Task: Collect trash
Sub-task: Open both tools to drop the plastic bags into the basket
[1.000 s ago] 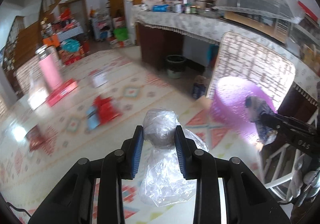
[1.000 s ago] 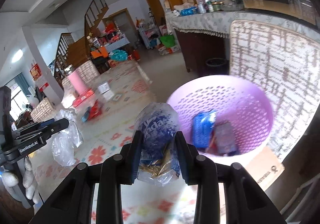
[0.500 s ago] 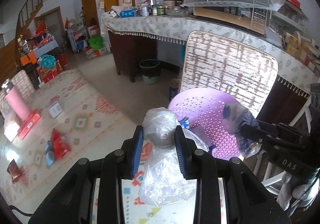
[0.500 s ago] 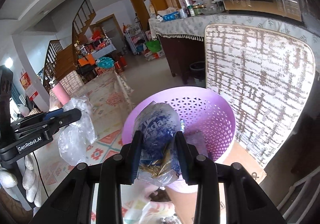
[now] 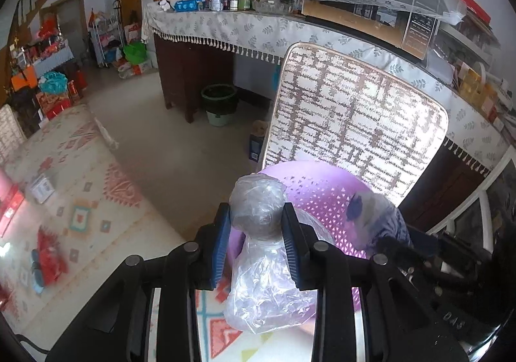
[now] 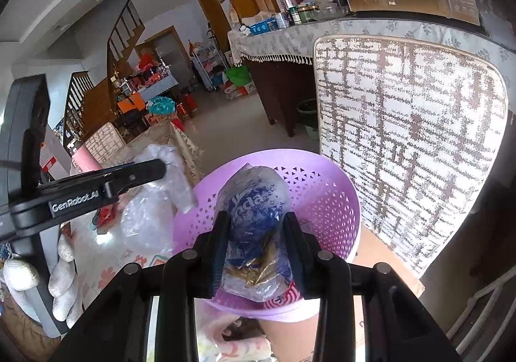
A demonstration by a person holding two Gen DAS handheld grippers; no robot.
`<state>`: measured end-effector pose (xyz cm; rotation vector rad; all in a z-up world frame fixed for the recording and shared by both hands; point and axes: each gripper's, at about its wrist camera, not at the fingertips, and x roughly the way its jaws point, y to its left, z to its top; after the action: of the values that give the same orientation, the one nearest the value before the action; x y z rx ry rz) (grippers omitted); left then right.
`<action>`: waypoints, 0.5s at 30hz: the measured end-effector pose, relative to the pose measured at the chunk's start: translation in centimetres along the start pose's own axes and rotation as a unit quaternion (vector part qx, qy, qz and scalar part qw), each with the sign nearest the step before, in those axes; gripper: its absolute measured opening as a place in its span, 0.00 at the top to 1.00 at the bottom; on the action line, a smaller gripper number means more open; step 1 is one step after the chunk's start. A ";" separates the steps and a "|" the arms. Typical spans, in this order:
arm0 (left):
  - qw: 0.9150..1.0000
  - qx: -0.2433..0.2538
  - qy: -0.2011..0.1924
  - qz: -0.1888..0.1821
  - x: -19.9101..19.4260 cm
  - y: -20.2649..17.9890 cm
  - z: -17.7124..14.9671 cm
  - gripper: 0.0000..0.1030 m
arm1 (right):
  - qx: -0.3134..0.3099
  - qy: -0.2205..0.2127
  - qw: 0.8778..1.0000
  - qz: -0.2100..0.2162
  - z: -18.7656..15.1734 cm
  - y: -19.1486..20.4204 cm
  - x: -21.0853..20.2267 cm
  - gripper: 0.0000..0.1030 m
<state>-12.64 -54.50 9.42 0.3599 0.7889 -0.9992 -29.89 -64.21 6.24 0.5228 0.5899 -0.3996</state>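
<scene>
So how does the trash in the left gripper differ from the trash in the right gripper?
The clear plastic bag in the left gripper is see-through and unprinted; the blue printed wrapper in the right gripper carries blue and gold print. The wrapper hangs over the purple basket; the bag hangs at its near rim. Both are crumpled plastic pinched between jaws.

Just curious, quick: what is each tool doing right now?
Left tool: closed on a clear plastic bag.
Right tool: closed on a blue snack wrapper.
</scene>
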 end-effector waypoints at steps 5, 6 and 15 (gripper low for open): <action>1.000 -0.002 0.002 -0.007 1.1 -0.4 0.8 0.50 | 0.004 0.004 1.000 -0.010 1.1 -0.4 1.5 0.60; 1.000 -0.002 -0.002 -0.006 1.0 -0.5 0.7 0.38 | 0.010 0.007 1.000 -0.013 1.2 -0.5 1.8 0.55; 1.000 -0.005 -0.010 -0.011 -1.9 0.2 -1.5 0.30 | 0.011 0.007 1.000 -0.012 0.4 0.1 1.9 0.37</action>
<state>-13.63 -52.34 9.81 0.3331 0.7812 -1.0177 -28.25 -64.78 5.40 0.5408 0.6054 -0.4256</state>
